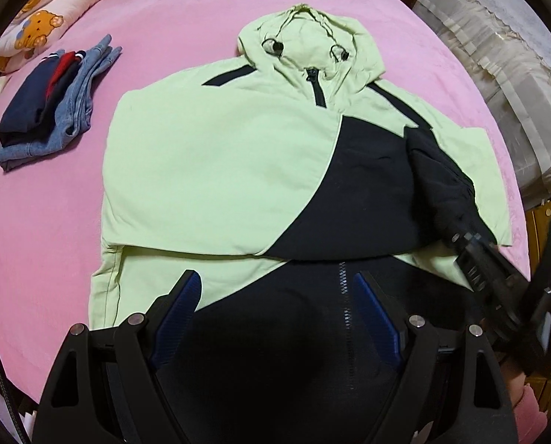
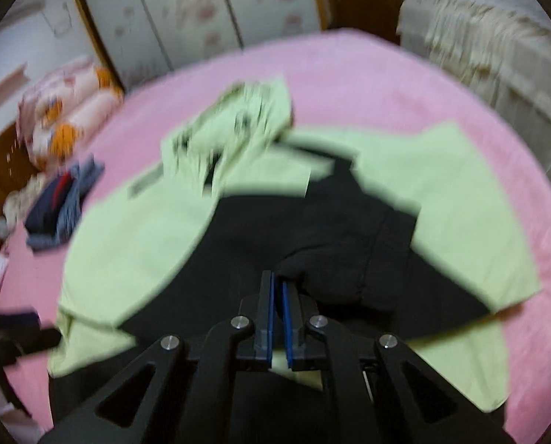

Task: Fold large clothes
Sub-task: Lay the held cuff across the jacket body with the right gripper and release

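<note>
I can read no text, label, brand or number anywhere in my two views; the hoodie (image 1: pixel 216 162) carries no lettering I can make out, and the right wrist view is too blurred to show any writing

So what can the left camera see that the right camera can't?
Only the left wrist view shows the jacket's hood zipper sharply, and its own open left tool above the hem. Only the right wrist view shows the wardrobe doors and the right tool, nearly shut at the black sleeve. Both show the green-and-black jacket, the pink bed and the folded pile.
</note>
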Tool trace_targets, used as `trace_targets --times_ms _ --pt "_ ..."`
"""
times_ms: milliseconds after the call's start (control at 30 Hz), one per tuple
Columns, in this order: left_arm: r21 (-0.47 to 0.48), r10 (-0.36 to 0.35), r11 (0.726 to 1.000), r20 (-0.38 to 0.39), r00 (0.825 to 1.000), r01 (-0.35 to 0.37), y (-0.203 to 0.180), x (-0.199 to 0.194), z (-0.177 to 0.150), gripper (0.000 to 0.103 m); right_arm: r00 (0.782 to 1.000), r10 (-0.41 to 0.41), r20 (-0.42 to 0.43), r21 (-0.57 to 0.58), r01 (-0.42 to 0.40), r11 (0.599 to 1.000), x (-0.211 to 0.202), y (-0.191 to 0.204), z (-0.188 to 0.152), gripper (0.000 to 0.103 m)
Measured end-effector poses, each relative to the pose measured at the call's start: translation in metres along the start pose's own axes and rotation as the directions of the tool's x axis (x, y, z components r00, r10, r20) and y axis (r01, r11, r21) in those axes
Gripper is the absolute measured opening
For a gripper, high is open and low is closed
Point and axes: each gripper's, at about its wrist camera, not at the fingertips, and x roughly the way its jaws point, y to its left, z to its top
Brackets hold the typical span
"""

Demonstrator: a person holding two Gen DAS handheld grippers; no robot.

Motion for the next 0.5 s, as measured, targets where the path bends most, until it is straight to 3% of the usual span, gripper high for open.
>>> trace_targets --times_ms 100,233,400,500 --pt "0.018 -0.011 1.0 -0.027 1.0 0.011 -0.003 0.011 0.001 0.082 0.996 0.02 -0.085 0.015 -0.019 1.0 0.012 -0.002 -0.018 0.016" --pt "0.06 -0.053 0.997 -0.049 0.997 0.056 -0.021 0.017 0.007 0.082 0.991 0.081 -0.109 0.086 -0.072 0.994 0.002 -0.019 -0.028 0.041" --pt "0.144 -0.125 0.98 -0.068 0.99 0.134 -0.062 0.019 0.018 0.082 0.989 0.101 -0.108 0.119 -0.088 0.989 -0.022 -0.042 -0.036 0.042" --pt "0.246 -0.132 0.959 -0.052 0.99 0.141 -0.099 0.019 0.024 0.082 0.991 0.082 -0.102 0.148 -0.066 0.987 -0.033 -0.056 -0.041 0.042"
